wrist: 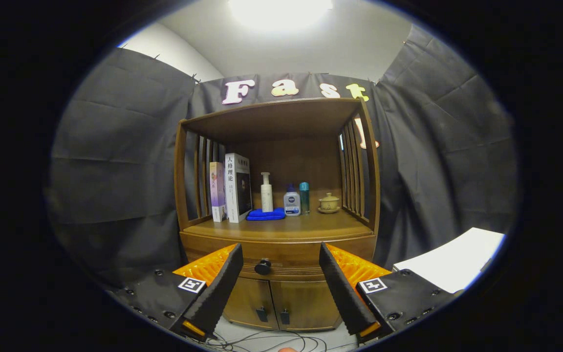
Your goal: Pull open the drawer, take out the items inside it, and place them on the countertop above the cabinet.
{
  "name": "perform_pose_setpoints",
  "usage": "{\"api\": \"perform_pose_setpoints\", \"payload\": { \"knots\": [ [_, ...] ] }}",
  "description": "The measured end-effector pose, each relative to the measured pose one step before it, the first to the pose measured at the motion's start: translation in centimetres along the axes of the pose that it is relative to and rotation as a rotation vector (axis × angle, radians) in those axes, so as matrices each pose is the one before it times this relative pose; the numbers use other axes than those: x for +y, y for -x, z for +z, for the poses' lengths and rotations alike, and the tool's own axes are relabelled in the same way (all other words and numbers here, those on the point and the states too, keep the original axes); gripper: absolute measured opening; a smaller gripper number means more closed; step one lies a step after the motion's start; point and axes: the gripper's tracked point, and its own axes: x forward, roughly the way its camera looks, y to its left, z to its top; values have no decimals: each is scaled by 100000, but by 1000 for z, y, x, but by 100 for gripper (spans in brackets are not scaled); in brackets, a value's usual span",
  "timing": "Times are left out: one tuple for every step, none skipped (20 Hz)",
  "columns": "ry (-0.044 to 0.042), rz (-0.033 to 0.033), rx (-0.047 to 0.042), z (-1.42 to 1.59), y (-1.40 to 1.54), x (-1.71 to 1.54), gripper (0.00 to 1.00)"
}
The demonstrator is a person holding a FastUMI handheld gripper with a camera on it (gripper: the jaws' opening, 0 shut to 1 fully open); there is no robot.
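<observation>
Ahead, the gripper (279, 254) holds its jaws spread wide and empty, with the closed drawer (281, 254) and its black knob (262, 266) between them. On the countertop (311, 226) above, two books (231, 188) stand at the left edge, then a blue cloth (266, 214), a pump bottle (266, 192), two small bottles (297, 199) and a lidded cup (329, 202) near the right rail. Cables (262, 337) lie on the floor below.

Gripper (280, 256): two black fingers (220, 288) with ribbed inner faces, orange ridged backing at 12 o'clock of each; black screwed bases bearing white square fiducial markers.
</observation>
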Motion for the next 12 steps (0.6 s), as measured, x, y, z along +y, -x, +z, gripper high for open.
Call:
{"api": "perform_pose_setpoints", "payload": {
  "knots": [
    [-154, 312, 87, -71, -552, 207, 98],
    [106, 242, -1, 15, -565, 191, 98],
    [287, 409, 28, -51, -590, 194, 98],
    [488, 656, 5, -9, -639, 337, 98],
    [564, 215, 86, -183, -718, 255, 98],
    [646, 270, 496, -169, -694, 153, 98],
    [517, 419, 713, -361, -881, 316, 98],
    [162, 186, 937, -363, -812, 226, 98],
    [240, 589, 844, -432, -832, 273, 98],
    [398, 34, 980, -357, -824, 257, 98],
    [481, -45, 1049, -537, -803, 134, 98],
    [243, 148, 1203, -468, -835, 205, 98]
  ]
}}
